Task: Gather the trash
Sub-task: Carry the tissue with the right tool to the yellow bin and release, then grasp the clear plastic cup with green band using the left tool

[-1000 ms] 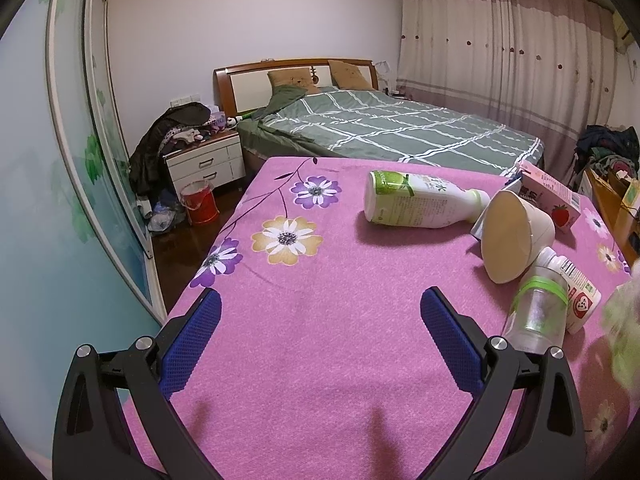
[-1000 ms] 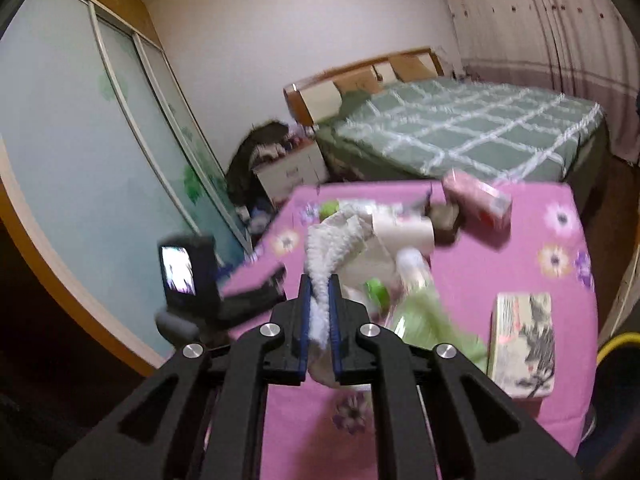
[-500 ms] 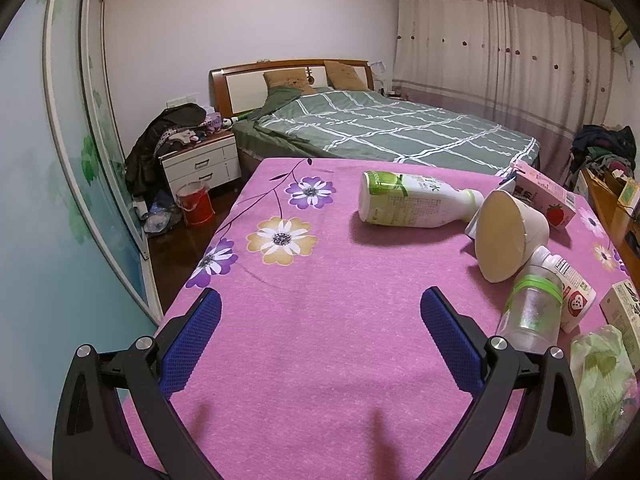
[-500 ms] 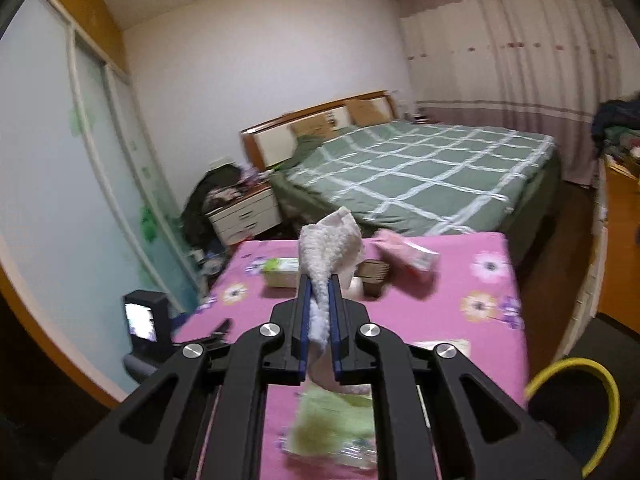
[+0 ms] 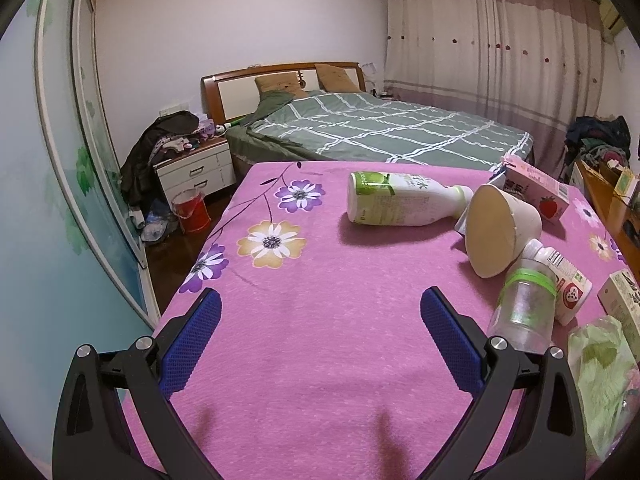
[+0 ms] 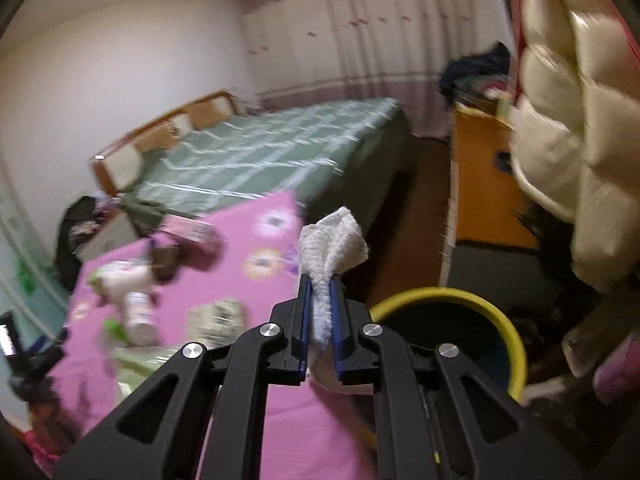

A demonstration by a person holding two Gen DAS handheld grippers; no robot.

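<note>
The right gripper (image 6: 320,300) has its 2 blue pads pressed together on a crumpled white tissue (image 6: 332,240), which bulges out above the fingertips and hangs a little below them. The pinch sits at the tissue's middle, probably because soft paper gives no firm edge and a tight bite through the bulk keeps it from slipping in transit. Just to the right of the gripper, down on the floor, stands a dark bin with a yellow rim (image 6: 516,344); the tissue is beside its opening rather than over it, so the step in hand appears to be carrying the tissue across for a drop. The right wrist view is blurred, so fine detail there is uncertain.

The left gripper (image 5: 320,308) is spread wide and holds nothing, hovering low over the pink flowered tablecloth (image 5: 320,360), seemingly parked until the next pickup. The rest of the trash lies beyond and to the right of that gripper: a green-and-white bottle (image 5: 400,204) on its side, a tipped paper cup (image 5: 500,236) touching its neck, a pink strawberry carton (image 5: 536,194) behind the cup, a clear bottle with a green band (image 5: 524,308) nearest the right fingertip, and a pale green plastic bag (image 5: 600,380).
</note>
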